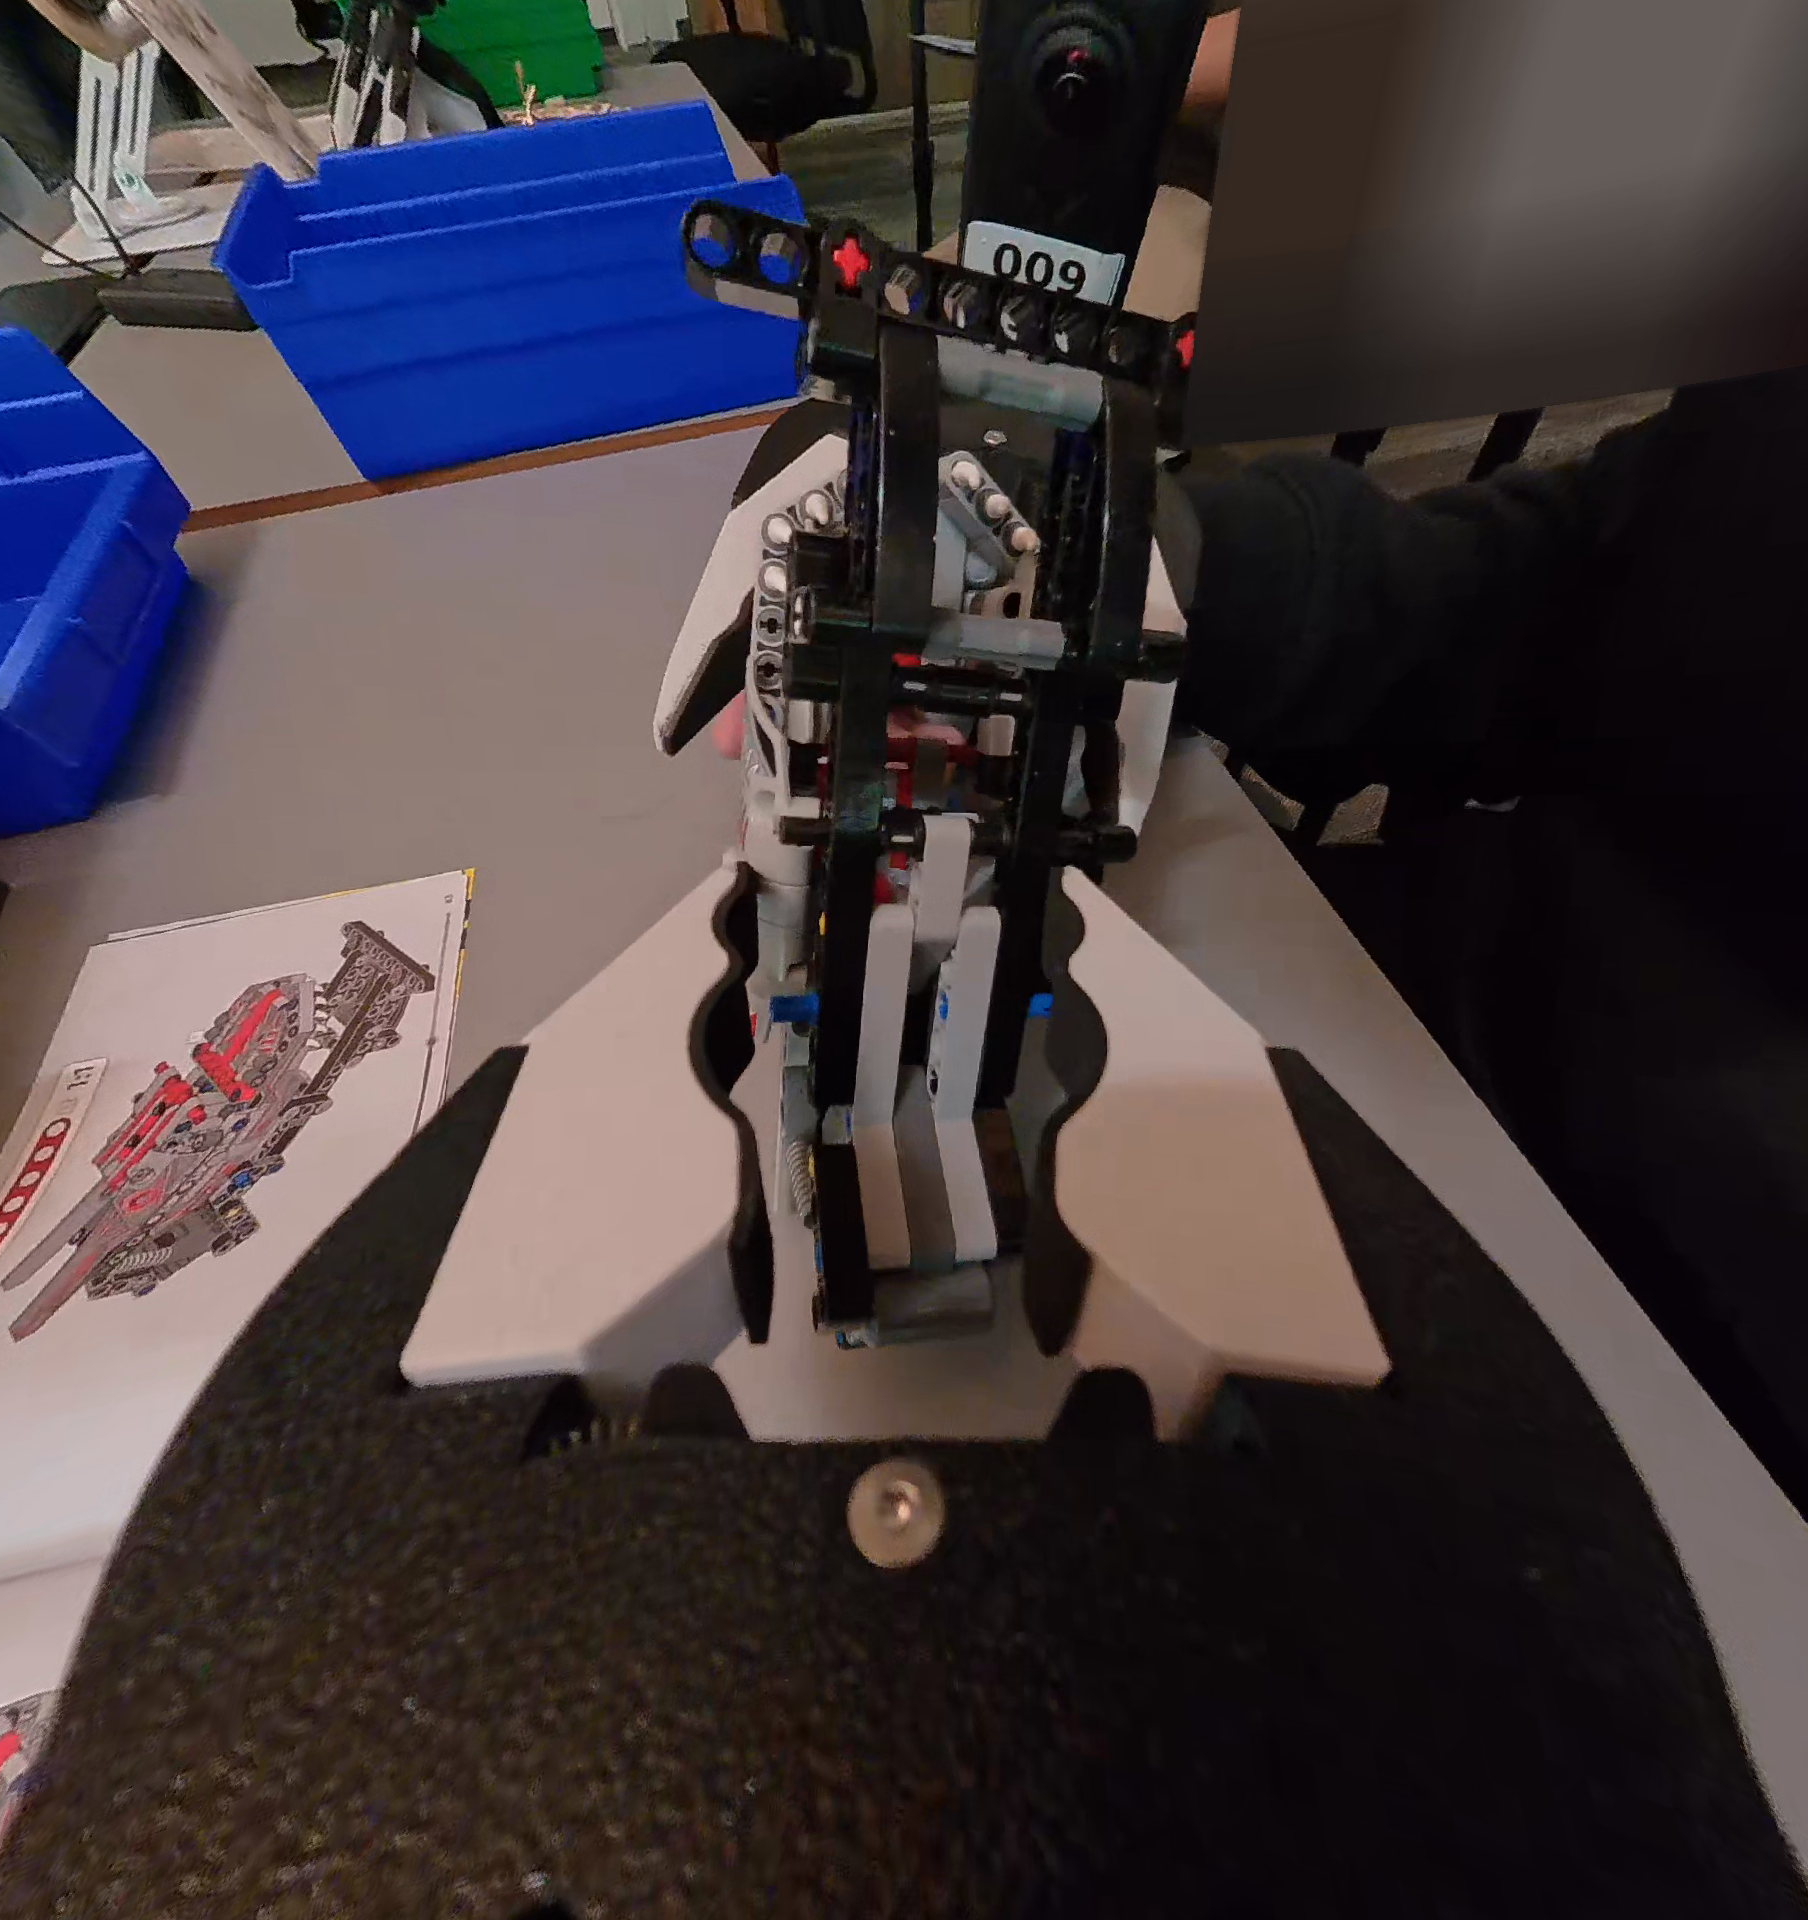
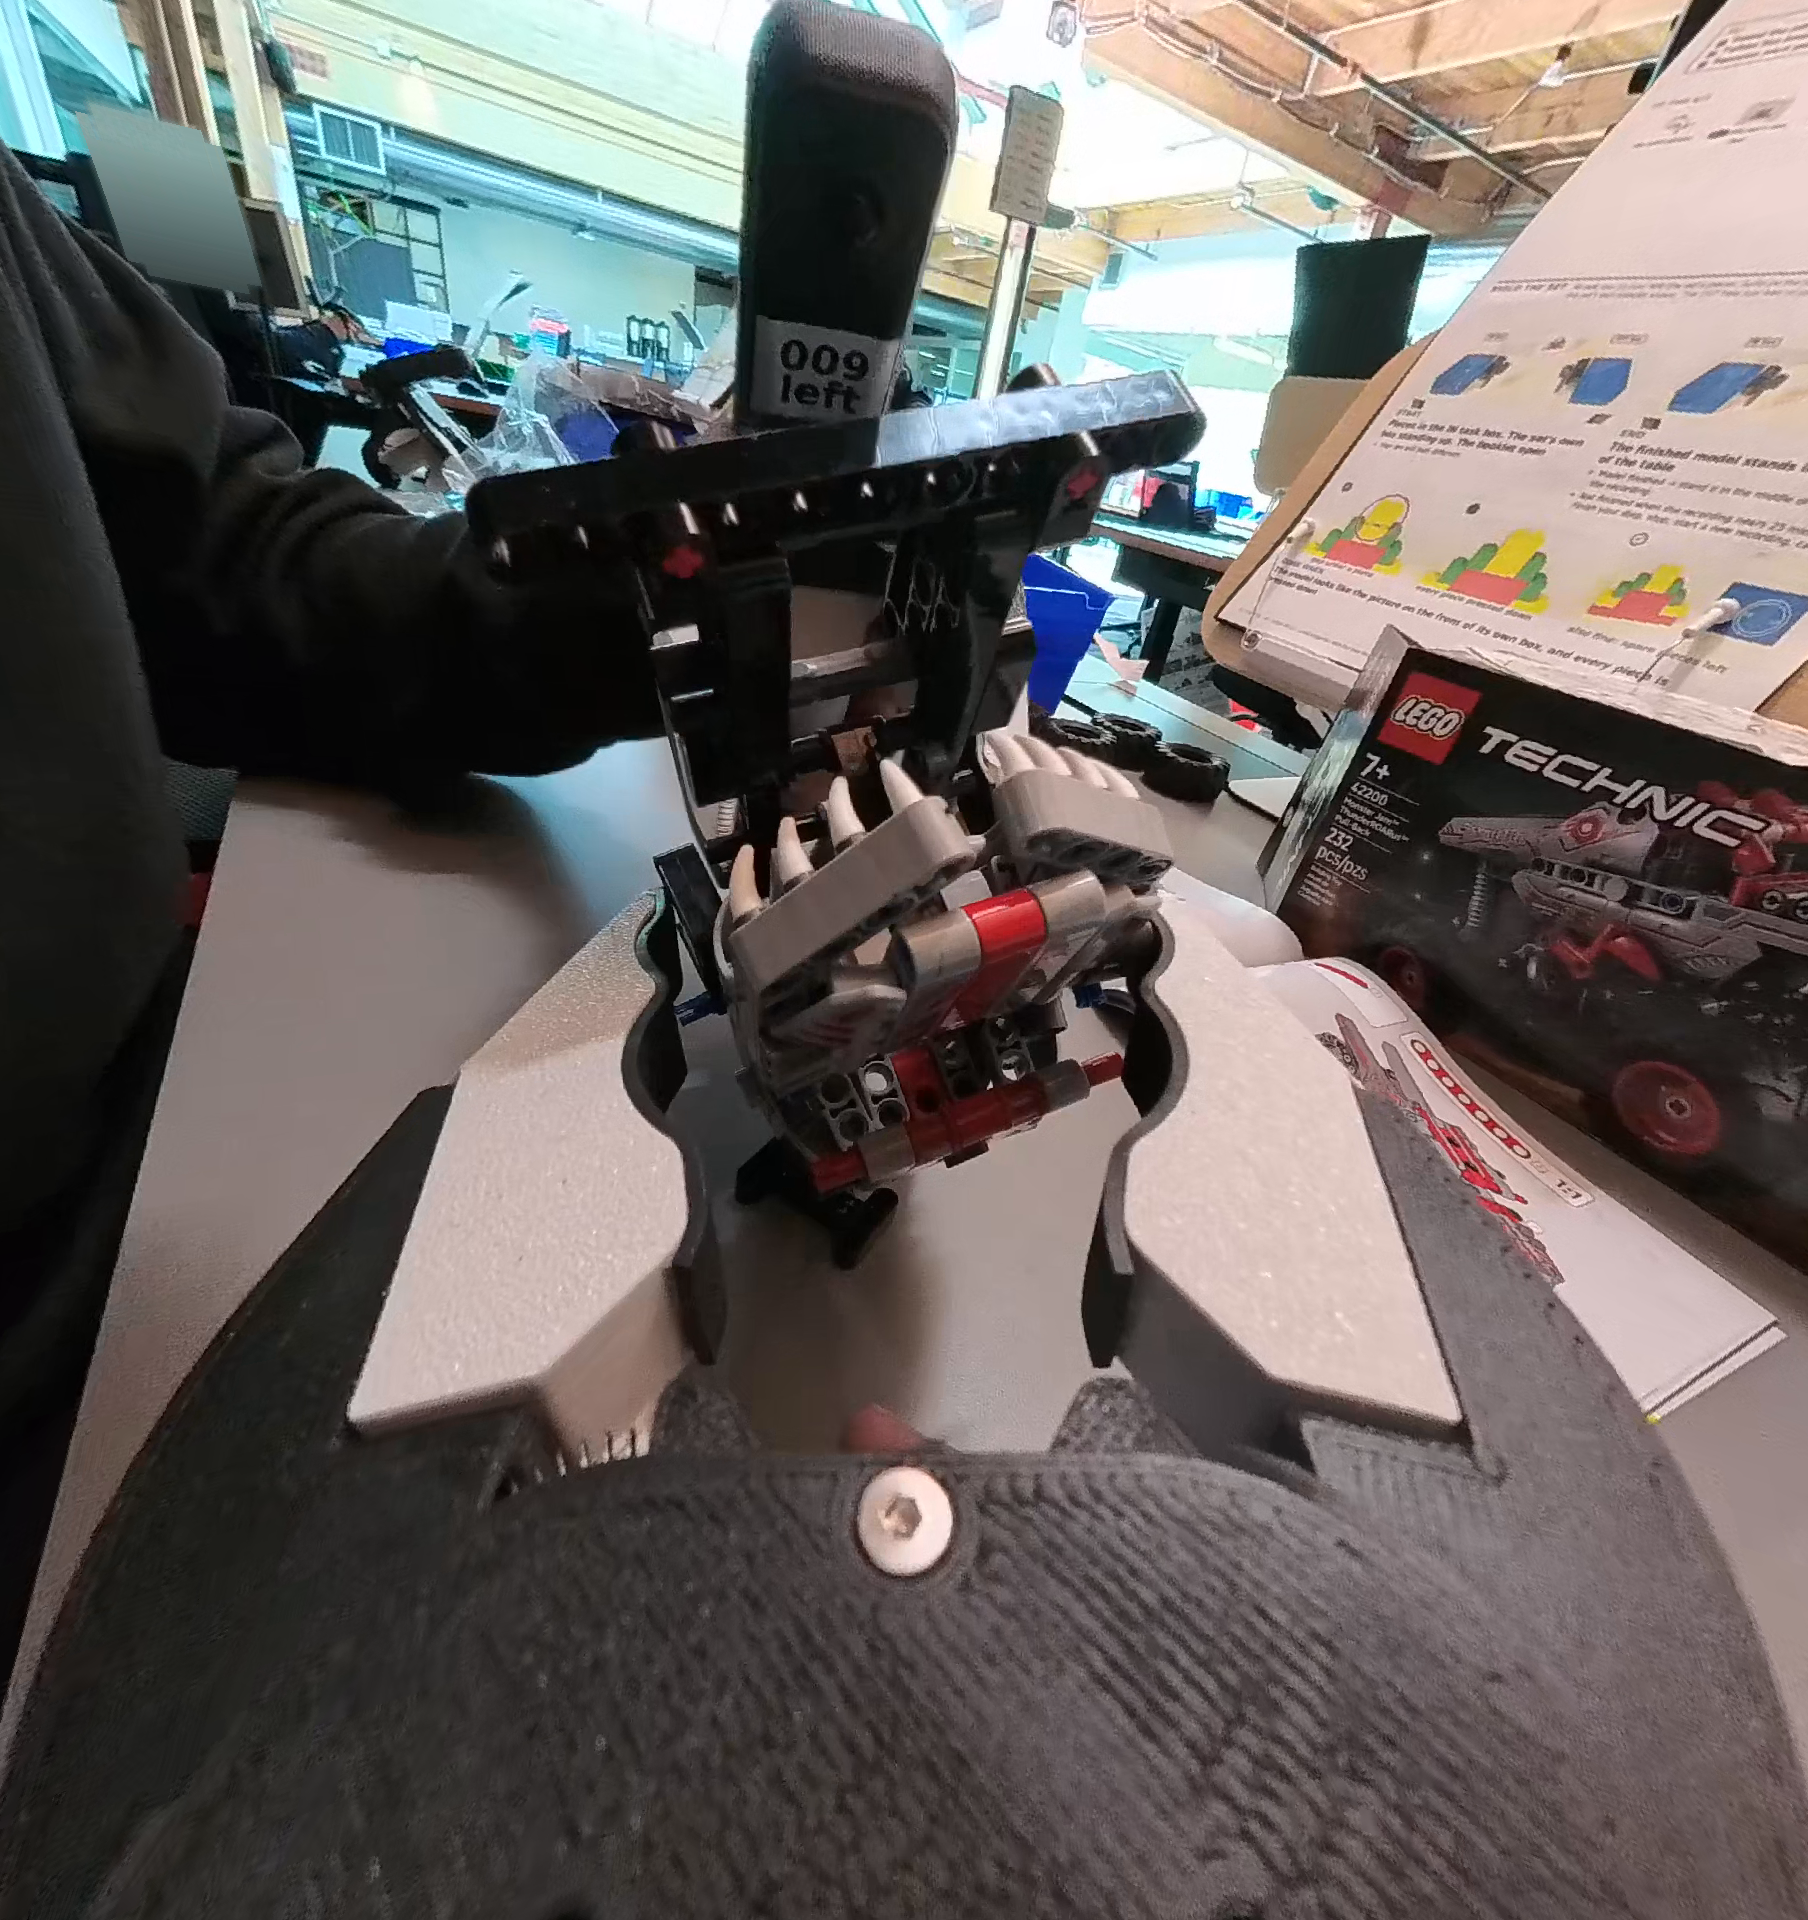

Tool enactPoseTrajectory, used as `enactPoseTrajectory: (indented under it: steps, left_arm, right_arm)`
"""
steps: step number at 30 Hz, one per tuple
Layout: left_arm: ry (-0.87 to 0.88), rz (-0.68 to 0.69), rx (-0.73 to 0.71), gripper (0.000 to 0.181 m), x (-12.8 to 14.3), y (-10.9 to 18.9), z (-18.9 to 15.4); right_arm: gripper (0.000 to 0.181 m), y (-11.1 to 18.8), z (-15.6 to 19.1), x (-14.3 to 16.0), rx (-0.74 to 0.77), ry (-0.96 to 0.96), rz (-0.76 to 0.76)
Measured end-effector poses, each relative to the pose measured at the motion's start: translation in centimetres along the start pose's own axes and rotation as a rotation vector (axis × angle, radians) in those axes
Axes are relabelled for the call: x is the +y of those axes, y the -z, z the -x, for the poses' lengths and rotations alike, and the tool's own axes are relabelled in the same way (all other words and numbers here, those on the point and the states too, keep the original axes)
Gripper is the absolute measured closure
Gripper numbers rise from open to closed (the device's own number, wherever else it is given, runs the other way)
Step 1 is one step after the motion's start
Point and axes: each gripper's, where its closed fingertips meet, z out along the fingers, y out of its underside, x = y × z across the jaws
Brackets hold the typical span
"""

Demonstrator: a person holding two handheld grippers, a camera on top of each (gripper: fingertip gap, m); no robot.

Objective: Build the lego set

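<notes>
1. The left gripper [image 1: 900,1091] has its jaws drawn in narrow on the lego model [image 1: 931,790], pressing the black frame from both sides – it looks like the steadying hold, keeping the build upright above the table [image 1: 443,665] with its underside toward this camera.
2. The right gripper [image 2: 905,1049] meets the model [image 2: 921,935] from the opposite side; its jaws stand around the grey-and-red toothed front, but whether they press it or only flank it I cannot tell.
3. Held between both, the black crossbeam [image 2: 838,488] sits on top – probably so either face can be reached for the next piece.
4. Outward: the open instruction booklet [image 1: 225,1101] lies flat to the left for reference, with blue bins [image 1: 526,291] beyond and the set's box [image 2: 1606,894] and loose black tyres [image 2: 1139,743] nearby.
</notes>
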Motion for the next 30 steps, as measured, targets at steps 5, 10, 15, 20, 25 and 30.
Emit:
enactPoseTrajectory:
  steps: [5, 10, 15, 20, 25, 30]
  left_arm:
    - [-0.031, 0.027, -0.035, 0.129, 0.0, -0.2, 0.1]
    - [-0.137, 0.065, -0.124, 0.140, 0.2, -0.7, 0.5]
    - [-0.103, 0.062, -0.100, 0.139, 0.3, -0.5, 0.4]
    - [-0.076, 0.029, -0.056, 0.130, -0.3, 0.6, 0.3]
    - [-0.101, 0.088, -0.066, 0.140, 0.3, 0.3, 0.1]
    - [-0.083, 0.094, -0.092, 0.141, 0.4, 0.0, 0.4]
  right_arm:
    - [0.094, 0.0, -0.1, 0.0, 0.000, -0.004, 0.003]
    - [0.095, 0.0, -0.8, 0.0, 0.031, -0.041, 0.000]
    - [0.096, 0.0, -0.6, 0.0, 0.022, -0.029, 0.002]
    - [0.097, 0.0, -0.3, 0.0, 0.007, -0.014, -0.005]
    - [0.100, 0.1, -0.2, -0.2, -0.003, -0.017, -0.015]
    - [0.099, 0.0, -0.6, -0.2, 0.015, -0.033, -0.018]
